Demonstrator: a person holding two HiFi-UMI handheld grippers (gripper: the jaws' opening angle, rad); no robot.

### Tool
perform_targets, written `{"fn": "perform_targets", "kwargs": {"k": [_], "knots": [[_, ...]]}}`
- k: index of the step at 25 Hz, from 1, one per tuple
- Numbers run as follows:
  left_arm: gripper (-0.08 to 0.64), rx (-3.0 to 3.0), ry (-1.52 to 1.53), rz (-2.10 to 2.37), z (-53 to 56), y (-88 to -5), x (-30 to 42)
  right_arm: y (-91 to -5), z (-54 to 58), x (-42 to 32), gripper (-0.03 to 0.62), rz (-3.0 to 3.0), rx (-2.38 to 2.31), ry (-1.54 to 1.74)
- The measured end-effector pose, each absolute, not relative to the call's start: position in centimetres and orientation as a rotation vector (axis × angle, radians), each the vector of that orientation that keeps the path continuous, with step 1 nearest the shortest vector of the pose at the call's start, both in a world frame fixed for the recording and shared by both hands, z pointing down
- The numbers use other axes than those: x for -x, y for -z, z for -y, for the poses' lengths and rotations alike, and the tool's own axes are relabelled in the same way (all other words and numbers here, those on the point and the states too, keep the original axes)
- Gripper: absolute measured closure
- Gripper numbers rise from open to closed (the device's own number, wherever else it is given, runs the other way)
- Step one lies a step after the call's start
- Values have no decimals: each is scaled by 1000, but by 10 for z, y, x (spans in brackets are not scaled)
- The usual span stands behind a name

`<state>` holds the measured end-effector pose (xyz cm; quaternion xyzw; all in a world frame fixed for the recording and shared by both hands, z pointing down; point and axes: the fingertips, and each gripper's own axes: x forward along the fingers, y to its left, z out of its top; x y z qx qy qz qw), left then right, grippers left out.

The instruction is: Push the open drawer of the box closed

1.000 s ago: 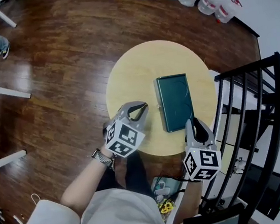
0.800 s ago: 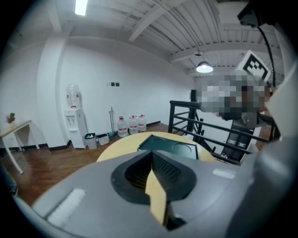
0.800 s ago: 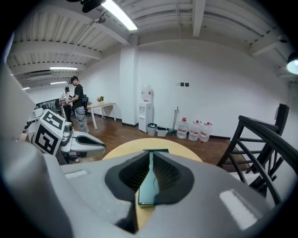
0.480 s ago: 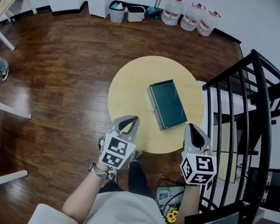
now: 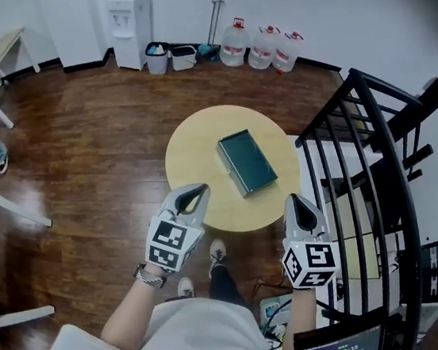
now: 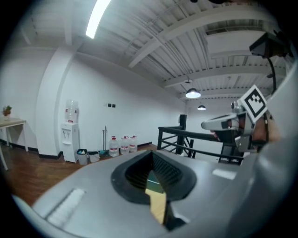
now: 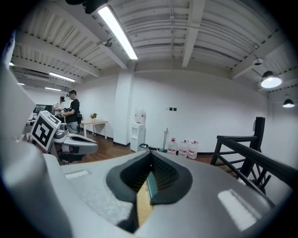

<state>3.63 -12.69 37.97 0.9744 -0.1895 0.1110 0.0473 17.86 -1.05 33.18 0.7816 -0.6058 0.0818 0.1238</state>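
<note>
The left gripper [image 5: 196,190] has its jaws pressed together with nothing between them. The right gripper [image 5: 297,200] has just been closing its jaws, and they too now meet on nothing. Through the slot behind each pair of jaws only a sliver of pale wood and dark green shows. Both grippers point away from the person. The left one is over the near left rim of the round wooden table [image 5: 192,154], and the right one is just off its near right rim, beside the black railing [image 5: 360,151]. The dark green box [image 5: 246,162] lies flat near the middle of the table, a little to the right, beyond both grippers and touched by neither. From above I cannot tell how its drawer sits. Below the near edge of the table a shoe [image 5: 217,250] of the person rests on the dark wooden floor [image 5: 83,172]. Against the far wall stand three water bottles [image 5: 262,48] and, further left, a white water dispenser [image 5: 128,18].
</note>
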Motion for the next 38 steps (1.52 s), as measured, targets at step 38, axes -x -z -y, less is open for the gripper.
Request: {"fn": "perform_targets", "kwargs": {"k": [38], "knots": [[552,-3077,-230,524,62,-325,-67,-284,-59,-217,589,1913,-2456,-239]]}}
